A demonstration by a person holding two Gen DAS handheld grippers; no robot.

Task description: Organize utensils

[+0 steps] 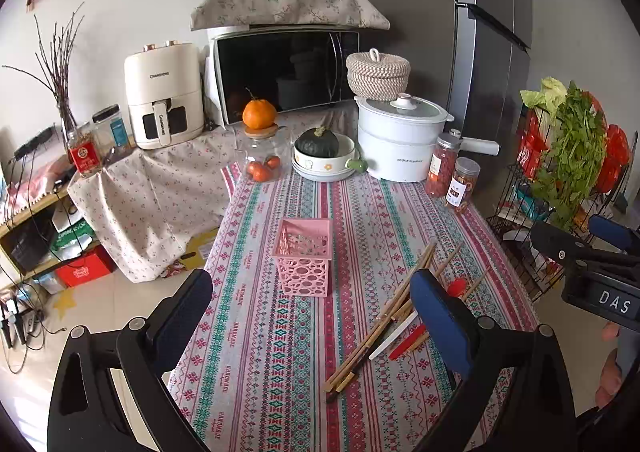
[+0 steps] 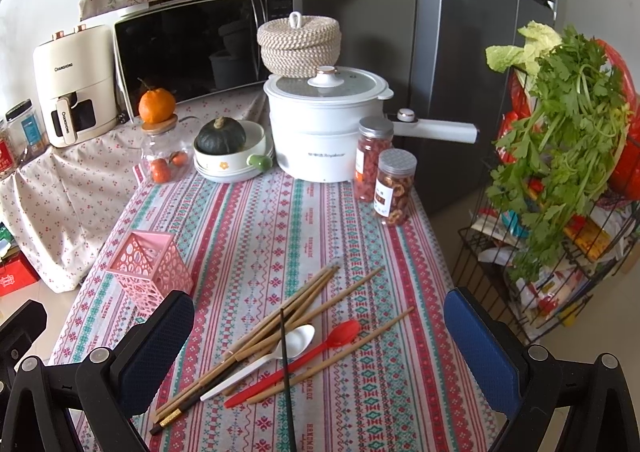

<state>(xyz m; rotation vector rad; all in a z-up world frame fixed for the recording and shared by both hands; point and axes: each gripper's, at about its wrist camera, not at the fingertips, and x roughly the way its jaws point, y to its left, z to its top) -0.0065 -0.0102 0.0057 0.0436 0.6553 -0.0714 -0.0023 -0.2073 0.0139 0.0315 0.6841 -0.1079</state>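
A pink perforated utensil holder (image 1: 305, 256) stands upright and empty on the patterned tablecloth; it also shows in the right wrist view (image 2: 154, 268). To its right lies a loose pile: several wooden chopsticks (image 2: 280, 326), a black chopstick (image 2: 286, 368), a white spoon (image 2: 280, 354) and a red spoon (image 2: 316, 350). The pile shows partly in the left wrist view (image 1: 384, 320), behind my left finger. My left gripper (image 1: 312, 316) is open and empty, in front of the holder. My right gripper (image 2: 320, 332) is open and empty, hovering above the pile.
At the table's far end stand a white pot (image 2: 324, 123), two snack jars (image 2: 384, 179), a bowl with a green squash (image 2: 228, 147) and a glass jar topped by an orange (image 2: 160, 139). A wire rack with greens (image 2: 560, 171) stands right of the table. Microwave and air fryer sit behind.
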